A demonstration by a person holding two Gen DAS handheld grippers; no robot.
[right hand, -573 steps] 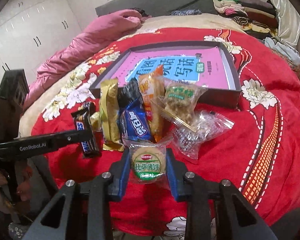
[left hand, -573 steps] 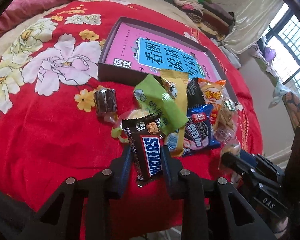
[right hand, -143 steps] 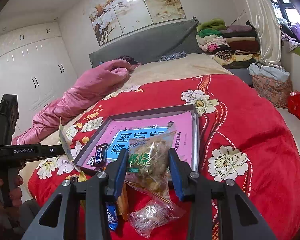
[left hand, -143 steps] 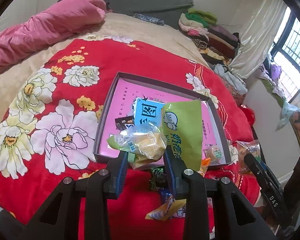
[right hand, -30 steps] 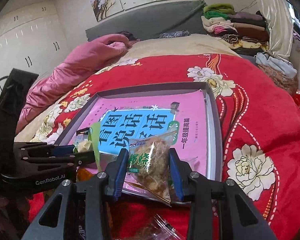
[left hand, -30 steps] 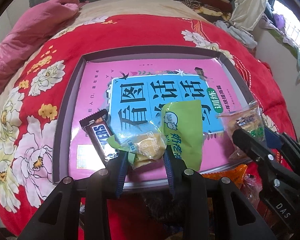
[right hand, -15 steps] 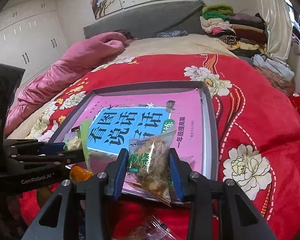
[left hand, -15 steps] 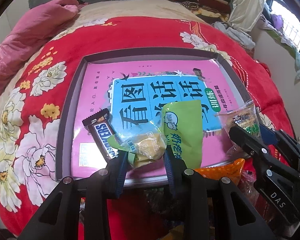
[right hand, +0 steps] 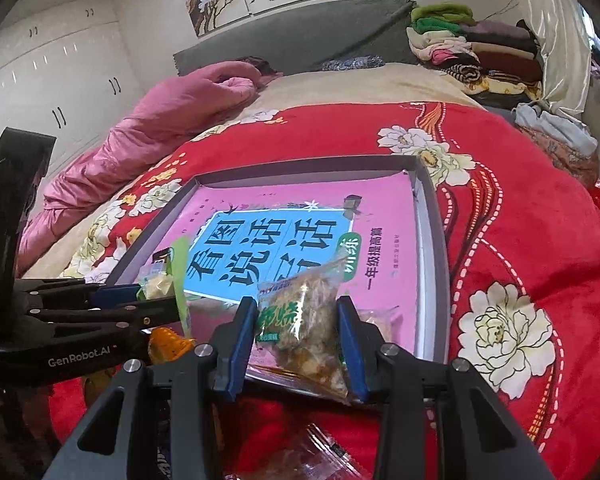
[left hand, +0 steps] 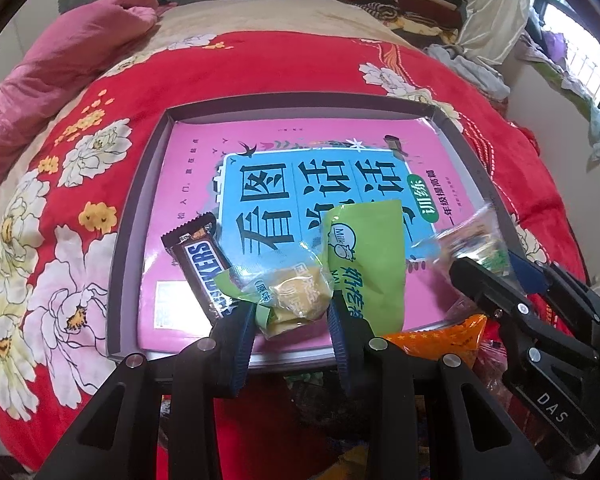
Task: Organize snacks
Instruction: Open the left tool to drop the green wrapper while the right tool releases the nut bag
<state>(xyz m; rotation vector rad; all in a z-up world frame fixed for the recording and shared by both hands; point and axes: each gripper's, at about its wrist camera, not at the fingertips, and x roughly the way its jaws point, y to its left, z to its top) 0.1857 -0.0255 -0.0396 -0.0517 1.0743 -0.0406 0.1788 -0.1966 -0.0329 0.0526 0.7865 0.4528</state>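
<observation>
The left gripper (left hand: pixel 290 312) is clamped on a clear yellow cake packet (left hand: pixel 296 296) and a green "Milk" pouch (left hand: pixel 368 264), over the near edge of the grey tray (left hand: pixel 140 200), beside the "SNICKERS" bar (left hand: pixel 202 268) lying inside it. The right gripper (right hand: pixel 298 320) squeezes a clear packet of brown snack with green label (right hand: pixel 304 320) above the tray's near right part. On its side "GenRobot.AI" is printed; the pink book (right hand: pixel 384 216) in the tray shows "一年级提高篇".

Grey tray (left hand: pixel 140 216) w/ pink book liner, lying flat on the bed. Snickers bar (left hand: pixel 200 264) flat, near-left inside. Clear yellow pastry pack (left hand: pixel 296 296) + green milk pouch (left hand: pixel 368 264) at near edge. Clear brown-snack bag (right hand: pixel 304 320) tilted over near rim.
</observation>
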